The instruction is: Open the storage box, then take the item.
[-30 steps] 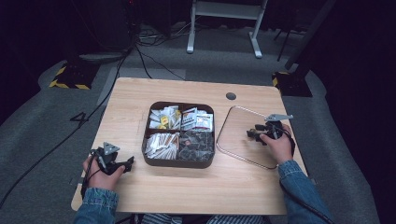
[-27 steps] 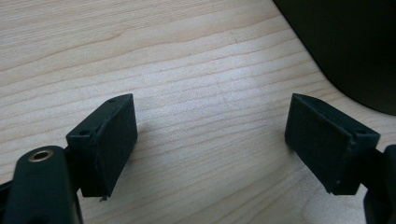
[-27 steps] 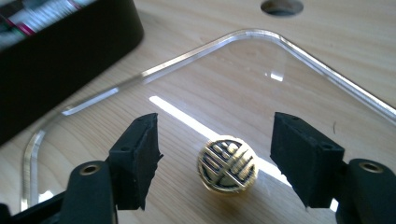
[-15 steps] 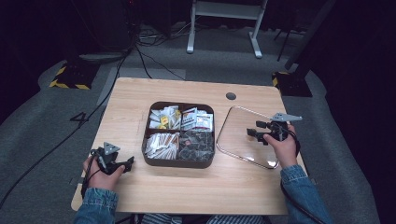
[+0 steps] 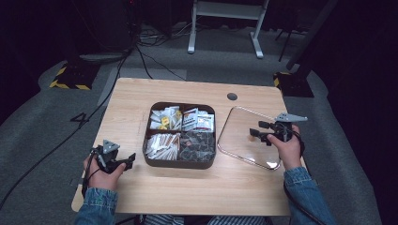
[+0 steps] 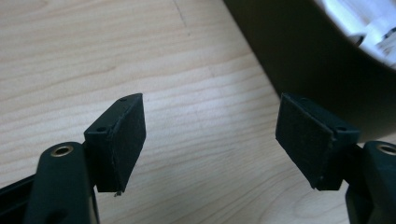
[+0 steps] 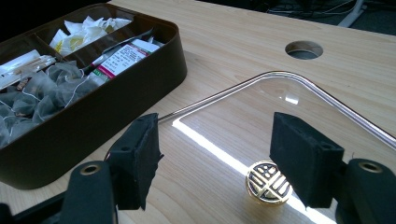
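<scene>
A dark brown box (image 5: 180, 162) with four compartments of sachets and tea bags stands mid-table. Its clear glass lid (image 5: 237, 123) lies flat on the table to the right, with a gold knob (image 7: 267, 182) at its middle. My right gripper (image 5: 256, 134) hovers over the lid, open. In the right gripper view (image 7: 215, 144) the knob lies below, close to the right jaw, with no pad pressing on it; these jaws have just been closing slightly. My left gripper (image 5: 130, 160) rests by the box's front left corner, open (image 6: 210, 126) over bare wood; its jaws have just been closing, with nothing between them.
The wooden table (image 5: 136, 101) has a round cable hole (image 5: 232, 96) behind the lid. The box's dark wall (image 6: 299, 56) is just right of the left jaws. Beyond the table are grey floor, cables and a white stand.
The right hand has risen a little above the lid and shifted slightly towards the far side. The left hand has stayed where it was.
</scene>
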The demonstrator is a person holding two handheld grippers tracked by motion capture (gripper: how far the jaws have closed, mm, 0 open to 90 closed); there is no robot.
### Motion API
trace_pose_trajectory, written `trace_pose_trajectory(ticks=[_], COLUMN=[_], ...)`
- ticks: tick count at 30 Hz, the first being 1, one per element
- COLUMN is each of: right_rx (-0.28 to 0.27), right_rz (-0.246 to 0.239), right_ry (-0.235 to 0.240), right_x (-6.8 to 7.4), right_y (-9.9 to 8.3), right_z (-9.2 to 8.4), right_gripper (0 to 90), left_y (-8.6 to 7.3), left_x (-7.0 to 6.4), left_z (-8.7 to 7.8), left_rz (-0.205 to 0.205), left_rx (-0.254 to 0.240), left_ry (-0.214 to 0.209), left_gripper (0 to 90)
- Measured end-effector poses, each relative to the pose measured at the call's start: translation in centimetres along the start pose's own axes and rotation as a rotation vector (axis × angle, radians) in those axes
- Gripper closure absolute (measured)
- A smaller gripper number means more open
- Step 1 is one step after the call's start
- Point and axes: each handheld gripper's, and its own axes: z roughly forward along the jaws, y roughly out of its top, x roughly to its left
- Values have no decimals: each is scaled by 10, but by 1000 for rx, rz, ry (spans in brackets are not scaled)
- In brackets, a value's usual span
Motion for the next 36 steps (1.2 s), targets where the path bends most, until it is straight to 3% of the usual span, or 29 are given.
trace_pose_trajectory(ticks=[10, 13, 15, 17, 27, 31, 36], right_rx=[2, -1, -1, 3, 11, 9, -4], right_rz=[13, 14, 19, 13, 22, 34, 59], right_ry=[-23, -28, -32, -42, -70, -86, -96], right_x=[0, 0, 0, -1, 1, 0, -3], right_y=[-8, -9, -10, -12, -23, -29, -35], right_z=[-14, -18, -19, -21, -36, -46, -55], right_gripper=[344, 344, 344, 355, 363, 364, 364], left_y=[23, 30, 36, 40, 59, 64, 66], left_x=[-3, -7, -13, -19, -44, -51, -57], left_z=[-13, -16, -16, -16, -1, 8, 21], left_rz=[-58, -74, -94, -78, -6, 30, 83], left_rx=[-91, -128, -158, -172, -148, -103, -32], left_ry=[-66, -94, -90, -105, -142, -156, -130], left_gripper=[279, 261, 262, 266, 397, 477, 553])
